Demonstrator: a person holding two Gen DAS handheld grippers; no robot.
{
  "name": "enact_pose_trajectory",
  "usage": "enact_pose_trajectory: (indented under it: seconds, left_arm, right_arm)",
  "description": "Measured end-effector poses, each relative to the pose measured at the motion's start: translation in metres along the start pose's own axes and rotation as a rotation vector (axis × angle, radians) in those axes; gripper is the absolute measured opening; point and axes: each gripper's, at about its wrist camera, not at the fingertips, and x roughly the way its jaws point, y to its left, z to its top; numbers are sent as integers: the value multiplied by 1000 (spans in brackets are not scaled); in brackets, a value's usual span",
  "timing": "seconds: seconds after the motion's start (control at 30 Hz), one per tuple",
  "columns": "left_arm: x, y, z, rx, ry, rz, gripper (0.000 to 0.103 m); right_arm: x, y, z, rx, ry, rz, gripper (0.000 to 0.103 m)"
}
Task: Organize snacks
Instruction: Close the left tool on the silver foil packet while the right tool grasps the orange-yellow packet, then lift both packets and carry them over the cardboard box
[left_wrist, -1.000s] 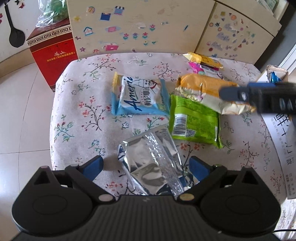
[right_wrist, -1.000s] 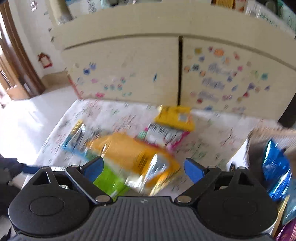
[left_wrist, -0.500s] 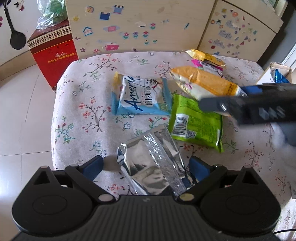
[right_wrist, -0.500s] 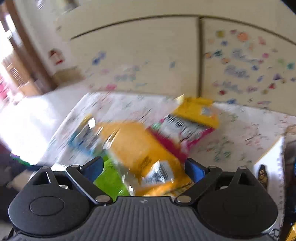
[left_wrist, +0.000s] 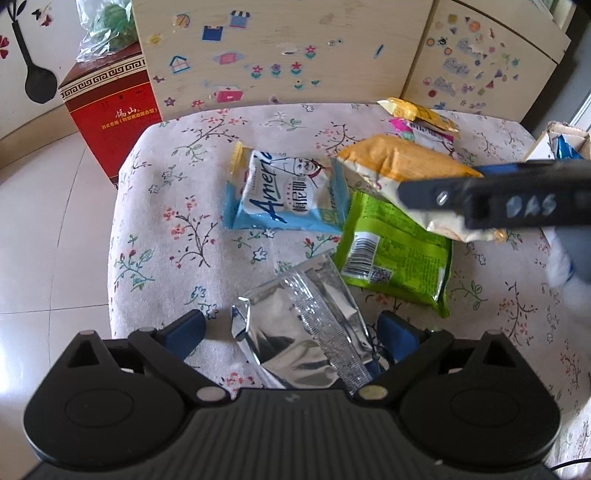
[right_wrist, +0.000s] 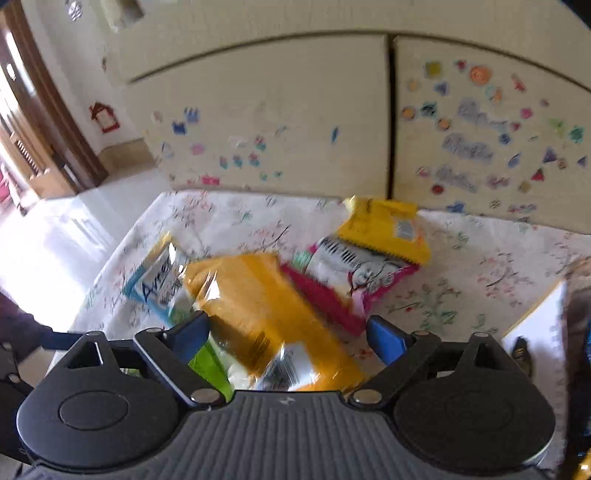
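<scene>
Several snack bags lie on a floral-cloth table (left_wrist: 177, 229). My left gripper (left_wrist: 291, 332) is open, its fingers either side of a silver foil bag (left_wrist: 303, 332) near the front edge. My right gripper (right_wrist: 286, 338) is open around an orange-yellow bag (right_wrist: 266, 317), which rests partly on a green bag (left_wrist: 391, 254); I cannot tell if the fingers touch it. From the left wrist view the right gripper (left_wrist: 443, 192) lies across the orange bag (left_wrist: 399, 166). A blue-white bag (left_wrist: 291, 195), a pink-white bag (right_wrist: 354, 273) and a small yellow bag (right_wrist: 384, 229) lie further back.
A sticker-covered cabinet (left_wrist: 280, 51) stands behind the table. A red box (left_wrist: 110, 110) stands on the floor at the left. A cardboard box (left_wrist: 565, 144) with blue packets stands at the table's right edge.
The right gripper has moved left and lower over the orange bag, which has shifted with it. The left gripper and silver bag have barely moved.
</scene>
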Motion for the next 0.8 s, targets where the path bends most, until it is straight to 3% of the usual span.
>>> enact_pose_trajectory:
  seconds: [0.1,0.23,0.43,0.8]
  left_arm:
    - [2,-3,1,8,-5,7,97]
    - [-1,-7,2,38,-34,31,81]
    - [-5,-1,4,25,-59,34,67]
    - [-29,1,11,-44,-109,-59,66]
  right_arm:
    - [8,7,-2,-19,4,-11,75]
    - [0,11,-1,-4,0,4,62]
    - [-20,19,-6,-1,-17,-15,57]
    - [-74,25,-10,64,-101,-81,57]
